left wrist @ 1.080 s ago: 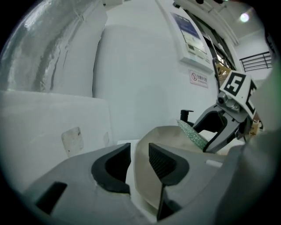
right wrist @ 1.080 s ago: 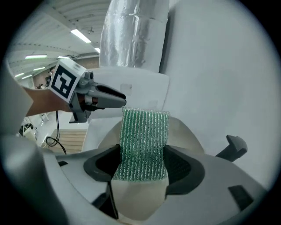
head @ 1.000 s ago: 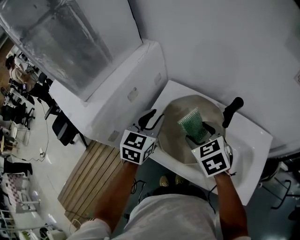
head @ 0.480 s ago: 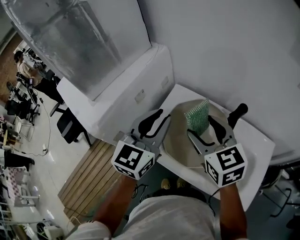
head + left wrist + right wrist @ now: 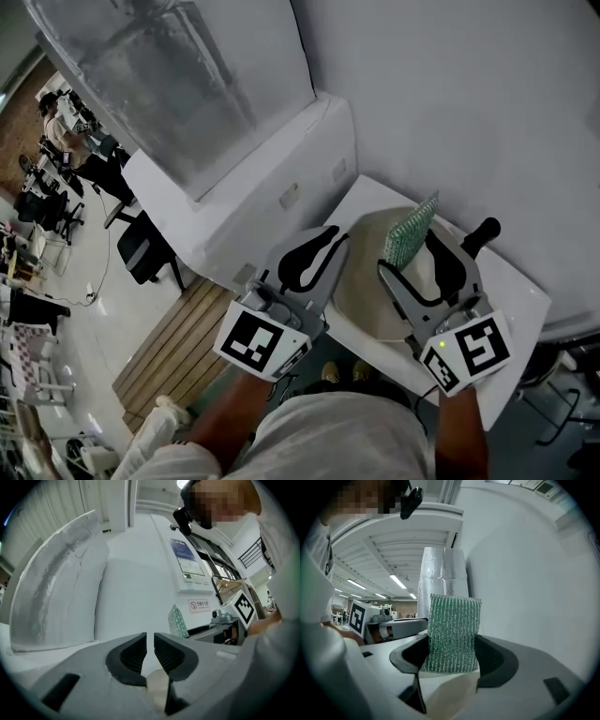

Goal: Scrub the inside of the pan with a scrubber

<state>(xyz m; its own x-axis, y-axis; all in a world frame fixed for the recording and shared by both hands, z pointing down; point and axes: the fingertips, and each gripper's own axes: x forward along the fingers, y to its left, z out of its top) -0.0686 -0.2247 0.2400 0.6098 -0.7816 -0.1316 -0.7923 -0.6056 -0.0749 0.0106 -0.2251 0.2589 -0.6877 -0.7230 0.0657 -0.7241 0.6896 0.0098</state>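
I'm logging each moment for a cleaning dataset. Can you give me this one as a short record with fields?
left gripper: empty; jaws have just been closing, narrow gap left
right gripper: shut on the scrubber, held upright
pan: on the white surface, below both grippers
pan handle: black, far right
scrubbing: scrubber off the pan

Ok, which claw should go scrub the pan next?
Likely right: the right claw is shut on the green scrubber above the pan. The left claw has just been closing on nothing, beside the pan.
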